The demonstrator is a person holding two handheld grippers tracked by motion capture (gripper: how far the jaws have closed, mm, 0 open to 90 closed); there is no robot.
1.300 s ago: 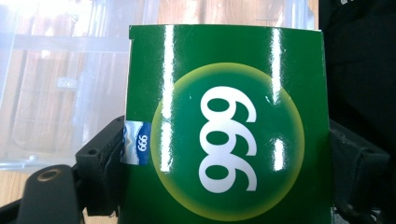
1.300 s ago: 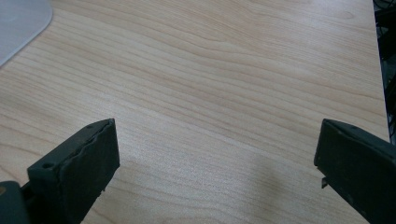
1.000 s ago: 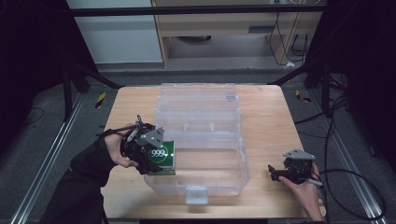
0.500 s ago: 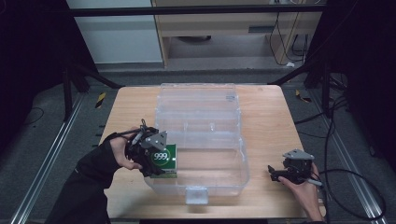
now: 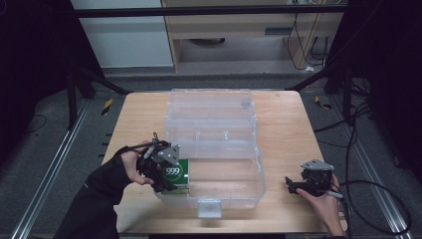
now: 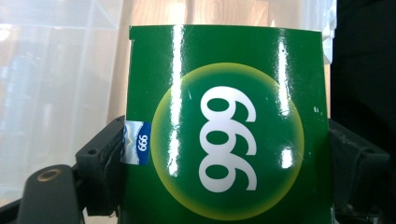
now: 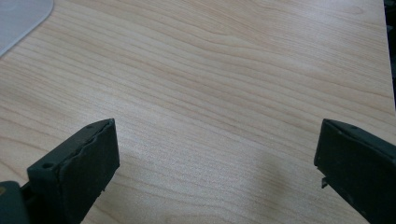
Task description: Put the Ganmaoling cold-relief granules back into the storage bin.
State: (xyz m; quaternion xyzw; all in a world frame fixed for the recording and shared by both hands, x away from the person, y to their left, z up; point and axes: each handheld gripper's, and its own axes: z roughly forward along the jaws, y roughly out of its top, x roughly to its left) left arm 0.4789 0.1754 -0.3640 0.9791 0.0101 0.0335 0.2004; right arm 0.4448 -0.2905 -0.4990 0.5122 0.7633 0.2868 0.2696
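Wooden surface carries clear case; left tongs clamp light, glossy, crushable green carton by its sides, right tongs apart, empty.

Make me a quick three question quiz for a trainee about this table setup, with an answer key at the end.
1. True or false: the right gripper holds the green box.
2. What number is printed on the green box?
3. Where is the right gripper? A) inside the clear bin B) right of it, over the table

Key: 1 false, the left gripper is clamped on it. 2: 999. 3: B.
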